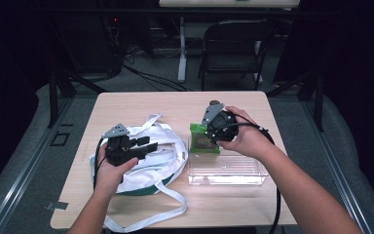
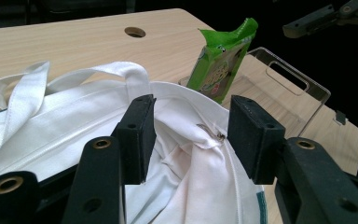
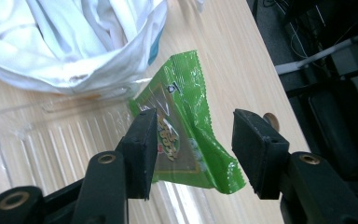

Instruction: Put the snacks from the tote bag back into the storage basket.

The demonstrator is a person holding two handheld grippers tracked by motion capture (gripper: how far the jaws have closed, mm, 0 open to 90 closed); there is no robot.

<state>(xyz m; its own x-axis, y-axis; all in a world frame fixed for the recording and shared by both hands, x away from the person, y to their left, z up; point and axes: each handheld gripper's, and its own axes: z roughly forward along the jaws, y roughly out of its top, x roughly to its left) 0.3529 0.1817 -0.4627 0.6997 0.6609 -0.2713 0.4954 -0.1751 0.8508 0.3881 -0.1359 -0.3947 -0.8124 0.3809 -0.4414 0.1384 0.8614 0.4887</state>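
Nearest edge of worktop: person's two forearms come in from the bottom, one hand-held gripper each.

L hand-held gripper: sits over the white tote bag on the L half of the worktop, pointing toward the centre. In the left gripper view the jaws stand spread, w/ bunched white fabric between them. L pad touches or nearly touches the fabric fold; R pad is clear of it. Cannot tell if cloth is actually pinched; reads as not gripped. Bag straps loop loose toward the far L; one long strap trails off the near edge in the high view.

Clear plastic tray: just R of the bag, near-centre, empty ribbed floor seen in the right gripper view.

R hand-held gripper: over the tray's far-L corner, pointing down. Green snack packet sits between its jaws, tilted, lower end over the tray. L pad rests against the packet face; R pad stands apart from the crinkled edge, gap visible. Jaws wide, not clamped. From the left gripper view the packet stands nearly upright at the tray's rim, just beyond the bag.

Far: cable hole in the worktop; folding chair behind it.
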